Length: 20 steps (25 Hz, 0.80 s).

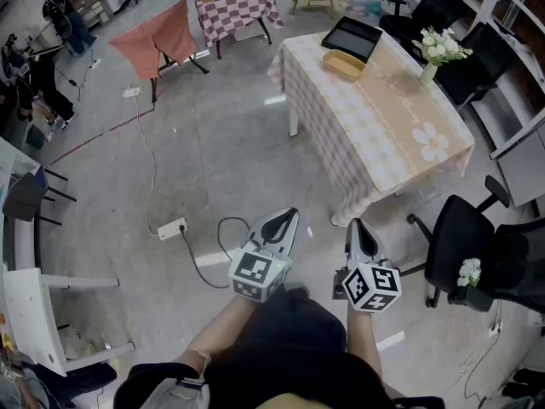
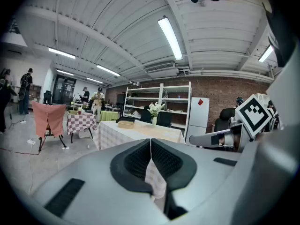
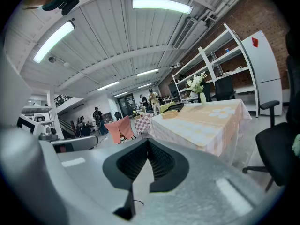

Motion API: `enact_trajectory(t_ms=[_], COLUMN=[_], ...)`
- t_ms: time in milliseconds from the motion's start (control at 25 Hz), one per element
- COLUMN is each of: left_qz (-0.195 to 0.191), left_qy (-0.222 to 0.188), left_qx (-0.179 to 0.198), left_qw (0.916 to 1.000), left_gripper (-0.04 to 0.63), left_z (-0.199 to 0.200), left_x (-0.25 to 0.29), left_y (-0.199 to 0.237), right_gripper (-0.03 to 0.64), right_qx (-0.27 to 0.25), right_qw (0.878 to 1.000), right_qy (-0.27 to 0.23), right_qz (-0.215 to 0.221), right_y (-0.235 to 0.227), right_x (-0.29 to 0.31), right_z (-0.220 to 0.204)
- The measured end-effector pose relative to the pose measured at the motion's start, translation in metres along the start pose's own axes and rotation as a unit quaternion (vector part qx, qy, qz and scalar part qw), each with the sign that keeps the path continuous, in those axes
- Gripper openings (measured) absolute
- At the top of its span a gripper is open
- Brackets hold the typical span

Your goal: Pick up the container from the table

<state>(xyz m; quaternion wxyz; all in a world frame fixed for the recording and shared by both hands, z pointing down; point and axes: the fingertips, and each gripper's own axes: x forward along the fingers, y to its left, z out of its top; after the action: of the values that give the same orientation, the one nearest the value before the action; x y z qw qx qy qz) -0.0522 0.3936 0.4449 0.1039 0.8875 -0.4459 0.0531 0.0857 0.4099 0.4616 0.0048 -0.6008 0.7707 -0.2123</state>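
Observation:
The container (image 1: 344,65) is a shallow yellow tray near the far end of a table (image 1: 375,135) with a checked and peach cloth. It also shows as the container (image 2: 125,123) and the container (image 3: 169,114) in the two gripper views, far ahead. Both grippers are held over the floor, well short of the table. My left gripper (image 1: 288,218) is shut with nothing in it, its jaws meeting in the left gripper view (image 2: 150,146). My right gripper (image 1: 356,227) is shut and holds nothing as well, its jaws closed in the right gripper view (image 3: 148,146).
A black tray (image 1: 352,37) and a vase of white flowers (image 1: 432,56) share the table. A black office chair (image 1: 460,245) stands at its near right corner. A power strip (image 1: 172,227) with cable lies on the floor at left. An orange-draped chair (image 1: 162,37) and people stand farther back.

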Motion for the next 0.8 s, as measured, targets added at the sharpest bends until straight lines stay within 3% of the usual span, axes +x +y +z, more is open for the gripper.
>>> enact_trajectory(t_ms=[800], left_qz=[0.021], left_qy=[-0.009], left_qx=[-0.008], left_qw=[0.9997], left_gripper=[0.012], left_z=[-0.02], left_x=[-0.02], left_y=[-0.044], right_gripper=[0.005], right_qx=[-0.001], right_qw=[1.0], right_qy=[0.006], right_qz=[0.005], right_y=[-0.007], right_x=[-0.043], right_z=[-0.02])
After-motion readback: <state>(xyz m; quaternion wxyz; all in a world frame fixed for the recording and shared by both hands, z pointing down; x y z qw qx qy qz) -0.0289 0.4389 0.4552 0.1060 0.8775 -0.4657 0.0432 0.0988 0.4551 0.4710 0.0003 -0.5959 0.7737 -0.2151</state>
